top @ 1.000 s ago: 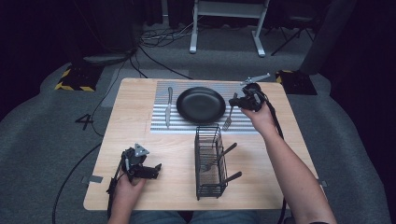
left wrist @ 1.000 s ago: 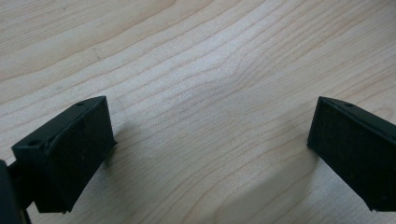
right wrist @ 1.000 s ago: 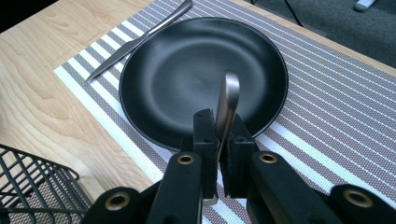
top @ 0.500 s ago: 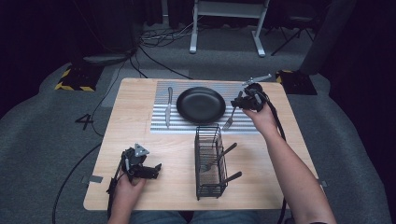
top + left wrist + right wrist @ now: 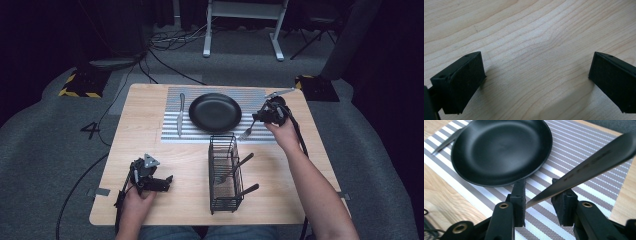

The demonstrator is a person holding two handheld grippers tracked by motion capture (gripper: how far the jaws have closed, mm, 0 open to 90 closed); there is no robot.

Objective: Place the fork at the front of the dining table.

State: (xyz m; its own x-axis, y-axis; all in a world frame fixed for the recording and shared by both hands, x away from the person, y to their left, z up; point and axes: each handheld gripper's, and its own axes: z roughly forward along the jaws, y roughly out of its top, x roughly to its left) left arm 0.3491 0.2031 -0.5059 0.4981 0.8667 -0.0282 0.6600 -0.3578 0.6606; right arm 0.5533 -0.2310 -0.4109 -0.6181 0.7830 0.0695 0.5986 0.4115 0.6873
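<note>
**Operator:** Right gripper [image 5: 259,118] is over the right edge of the striped placemat [image 5: 220,136], just right of the black plate [image 5: 215,112]. I've got the fork [image 5: 247,131] lying on the mat beside the plate, tines toward my near side, handle running up and away between the jaws.

**Spotter:** Are you clamped on it?

**Operator:** No. In the right gripper view the fork [image 5: 584,171] handle crosses the gap on a slant and rests against the right-hand pad, but the left pad stands clear of it. The jaws have just been opening, with the handle between them, so they're parted a little, not pinching.

**Spotter:** And the plate from there?

**Operator:** Black plate [image 5: 499,150] sits just beyond the jaw tips, to the left in that view, its rim close to the left jaw.

**Spotter:** Left side?

**Operator:** Left gripper [image 5: 167,181] is down at the near left of the wooden table [image 5: 150,115], well apart from the fork. Through its own camera I see the jaws spread wide over bare wood grain, nothing between them.

**Spotter:** Anything else on the table?

**Operator:** Knife [image 5: 180,113] lies on the left part of the mat, left of the plate. Wire cutlery basket [image 5: 224,172] stands near the middle, on my near side of the mat, with two dark handles poking out to the right.
</note>
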